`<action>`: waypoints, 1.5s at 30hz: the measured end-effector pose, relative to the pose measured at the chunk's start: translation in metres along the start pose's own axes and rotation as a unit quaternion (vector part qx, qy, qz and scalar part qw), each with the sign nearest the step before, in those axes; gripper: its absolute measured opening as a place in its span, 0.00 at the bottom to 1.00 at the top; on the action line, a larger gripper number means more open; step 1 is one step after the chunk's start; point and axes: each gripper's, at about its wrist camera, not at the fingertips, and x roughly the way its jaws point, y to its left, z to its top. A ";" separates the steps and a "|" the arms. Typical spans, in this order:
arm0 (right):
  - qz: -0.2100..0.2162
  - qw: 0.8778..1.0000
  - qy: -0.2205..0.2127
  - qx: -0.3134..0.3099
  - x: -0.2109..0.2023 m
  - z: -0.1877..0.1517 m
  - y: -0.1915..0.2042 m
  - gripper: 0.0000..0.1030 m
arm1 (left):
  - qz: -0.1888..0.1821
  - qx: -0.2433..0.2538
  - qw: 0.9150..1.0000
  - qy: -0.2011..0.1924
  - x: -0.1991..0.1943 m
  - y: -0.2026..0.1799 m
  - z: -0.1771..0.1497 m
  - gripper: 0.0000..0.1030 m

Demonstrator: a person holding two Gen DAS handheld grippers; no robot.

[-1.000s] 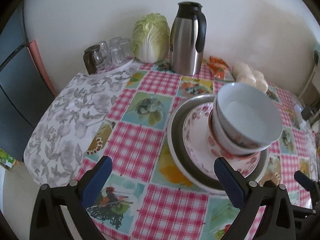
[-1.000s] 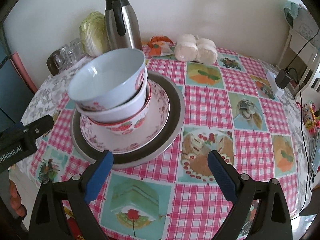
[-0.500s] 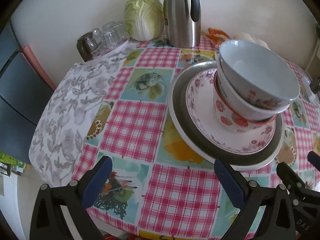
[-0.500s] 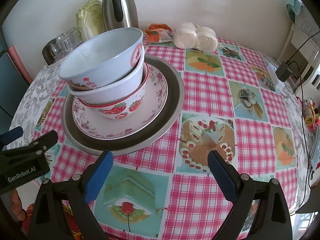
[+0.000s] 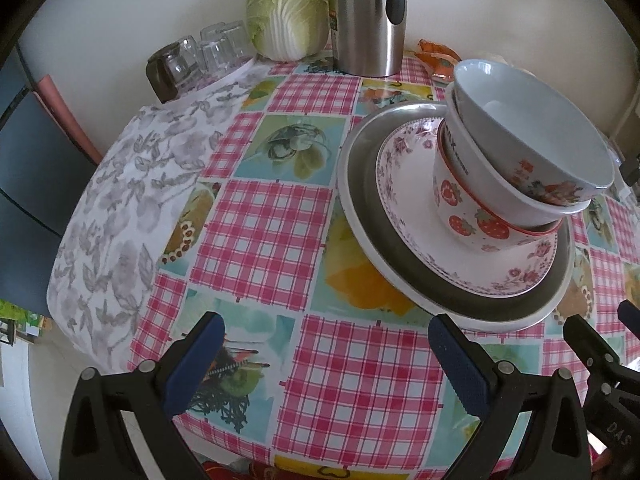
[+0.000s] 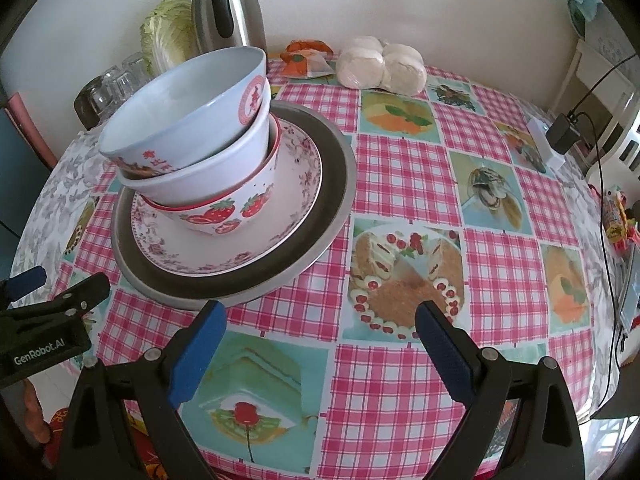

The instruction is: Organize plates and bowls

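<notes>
table (image 6: 400, 184): checked cloth, stack sits left of centre.
steel plate (image 6: 328, 168): base of the stack; judged best lifted by its rim, level.
floral plate (image 6: 296, 200): nested on it.
bowls (image 6: 180, 136): three nested, tilted; could slide.
left gripper (image 5: 326, 354): jaws wide apart, empty.
right gripper (image 6: 320, 340): same, just short of the rim.

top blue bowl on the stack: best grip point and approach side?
Pinch the rim of the top bowl, one finger inside and one outside. It sits tilted, with its high rim edge toward the thermos, clear of the bowl beneath. Probably come from above with the right gripper, which is open.
</notes>
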 end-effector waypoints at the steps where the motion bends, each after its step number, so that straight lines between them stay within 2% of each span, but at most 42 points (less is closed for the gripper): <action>1: 0.000 1.000 0.001 0.001 0.000 0.000 0.000 0.93 | 0.000 -0.001 1.000 0.001 0.000 0.000 0.000 1.00; 45: -0.006 1.000 0.008 0.001 0.002 -0.001 -0.002 0.93 | -0.017 -0.018 1.000 0.008 0.002 0.004 0.001 1.00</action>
